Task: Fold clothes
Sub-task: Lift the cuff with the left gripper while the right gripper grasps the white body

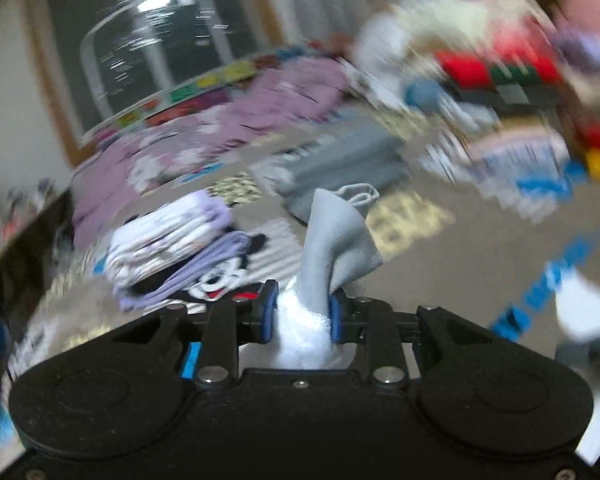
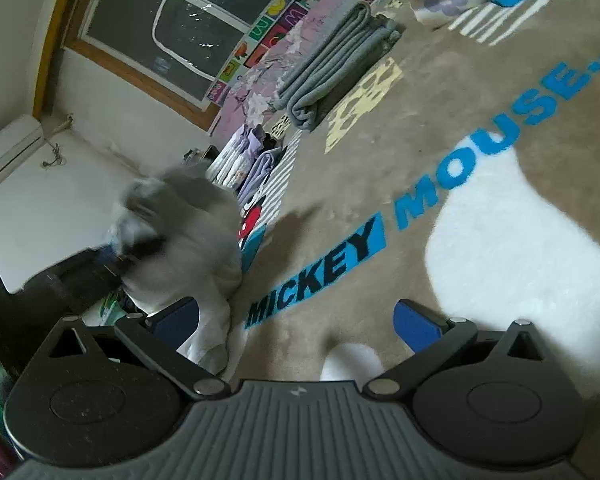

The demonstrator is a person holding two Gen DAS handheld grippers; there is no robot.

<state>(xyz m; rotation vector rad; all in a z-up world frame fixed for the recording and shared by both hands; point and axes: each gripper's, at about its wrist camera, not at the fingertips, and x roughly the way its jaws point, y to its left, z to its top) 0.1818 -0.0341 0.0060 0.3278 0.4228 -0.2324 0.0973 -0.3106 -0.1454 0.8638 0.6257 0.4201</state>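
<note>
My left gripper (image 1: 303, 313) is shut on a soft garment (image 1: 332, 236), pale grey on one face and fluffy white on the other, which stands up bunched between the blue pads. The right wrist view shows that same grey bundle (image 2: 180, 220), blurred, at the left, hanging from the left gripper (image 2: 124, 258) above the mat. My right gripper (image 2: 296, 322) stands open low over the mat with only bare carpet between its blue fingers (image 2: 416, 320). A white fluffy garment (image 2: 520, 264) lies spread on the mat to its right.
A tan mat with blue Mickey Mouse lettering (image 2: 320, 272) covers the floor. On it are a folded grey blanket (image 2: 340, 60), a stack of folded lilac and white clothes (image 1: 172, 240) and purple bedding (image 1: 240, 120). A pile of coloured clothes (image 1: 500, 68) sits far right.
</note>
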